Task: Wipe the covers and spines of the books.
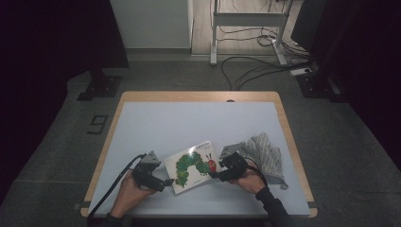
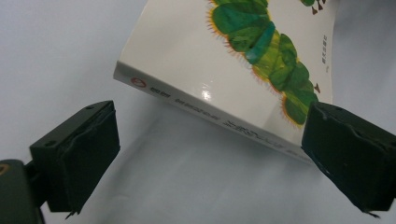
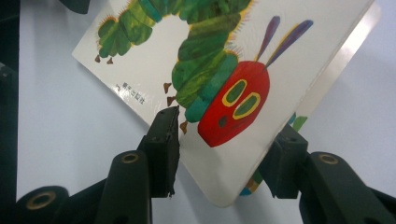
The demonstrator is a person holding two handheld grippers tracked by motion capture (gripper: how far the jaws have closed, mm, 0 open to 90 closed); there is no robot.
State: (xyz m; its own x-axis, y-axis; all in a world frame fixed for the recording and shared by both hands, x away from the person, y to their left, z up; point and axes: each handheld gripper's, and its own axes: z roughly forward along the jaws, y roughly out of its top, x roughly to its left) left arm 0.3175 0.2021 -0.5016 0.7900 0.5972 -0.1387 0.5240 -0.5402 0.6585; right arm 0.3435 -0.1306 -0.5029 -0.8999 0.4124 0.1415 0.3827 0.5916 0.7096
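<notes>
A dim room: grey carpet floor (image 1: 56, 142) (cables (image 1: 255, 66) trailing), white desk frame (image 1: 246, 21) behind.

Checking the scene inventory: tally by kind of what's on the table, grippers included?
Picture book: 1
Grey patterned cloth: 1
Handheld grippers: 2, left gripper and right gripper
Total: 4
</notes>
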